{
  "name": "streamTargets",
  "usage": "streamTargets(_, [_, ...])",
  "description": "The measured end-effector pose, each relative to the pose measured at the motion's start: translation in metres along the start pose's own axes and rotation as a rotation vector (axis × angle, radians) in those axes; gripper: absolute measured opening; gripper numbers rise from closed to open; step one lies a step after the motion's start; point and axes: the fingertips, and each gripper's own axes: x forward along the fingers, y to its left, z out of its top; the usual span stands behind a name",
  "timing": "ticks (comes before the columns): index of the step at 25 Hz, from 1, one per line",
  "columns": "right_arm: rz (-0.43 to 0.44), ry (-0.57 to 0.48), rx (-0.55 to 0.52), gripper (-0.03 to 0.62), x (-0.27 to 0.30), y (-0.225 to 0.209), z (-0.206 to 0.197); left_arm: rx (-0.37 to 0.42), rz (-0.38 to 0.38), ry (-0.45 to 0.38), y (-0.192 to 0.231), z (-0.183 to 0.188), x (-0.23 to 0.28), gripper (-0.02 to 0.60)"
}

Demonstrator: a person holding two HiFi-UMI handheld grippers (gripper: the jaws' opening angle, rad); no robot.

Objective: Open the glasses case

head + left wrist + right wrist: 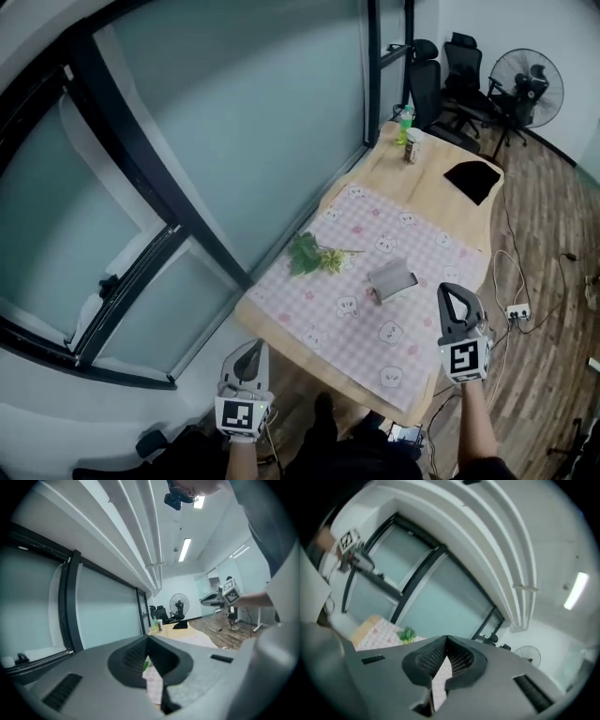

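Note:
The grey glasses case (392, 279) lies on the pink checked tablecloth (319, 314), near its right side, and looks closed. My right gripper (451, 292) is raised just right of and nearer than the case, not touching it, jaws shut and empty. My left gripper (251, 350) hangs off the table's near left corner, well away from the case, its jaws together with nothing in them. In the left gripper view the left gripper (148, 638) points along the table. In the right gripper view the right gripper (446, 639) points level toward the glass wall.
A green leafy sprig (309, 253) lies left of the case. At the table's far end stand a green bottle (404, 124), a cup (412, 146) and a black object (473, 178). Office chairs (441, 80) and a fan (525, 80) stand beyond. A power strip (517, 310) lies on the floor.

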Motion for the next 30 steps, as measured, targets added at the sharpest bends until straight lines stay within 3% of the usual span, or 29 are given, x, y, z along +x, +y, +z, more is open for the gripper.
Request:
streamTargets(4, [-0.153, -0.019, 0.413, 0.017, -0.1, -0.022, -0.008, 0.012, -0.052, -0.066, -0.023, 0.033, 0.016, -0.006])
streamTargets(7, [-0.247, 0.027, 0.621, 0.017, -0.147, -0.015, -0.043, 0.027, -0.087, -0.077, -0.037, 0.045, 0.018, -0.008])
streamTargets(9, [-0.278, 0.051, 0.693, 0.017, -0.164, -0.002, -0.062, 0.012, -0.091, -0.073, -0.04, 0.046, 0.019, -0.006])
streamTargets(13, [-0.276, 0.086, 0.687, 0.017, -0.173, 0.013, -0.072, 0.024, -0.086, -0.051, -0.045, 0.043, 0.022, -0.008])
streamTargets(30, [-0.238, 0.039, 0.606, 0.017, -0.171, 0.011, -0.044, 0.017, -0.06, -0.036, -0.042, 0.044, 0.007, -0.006])
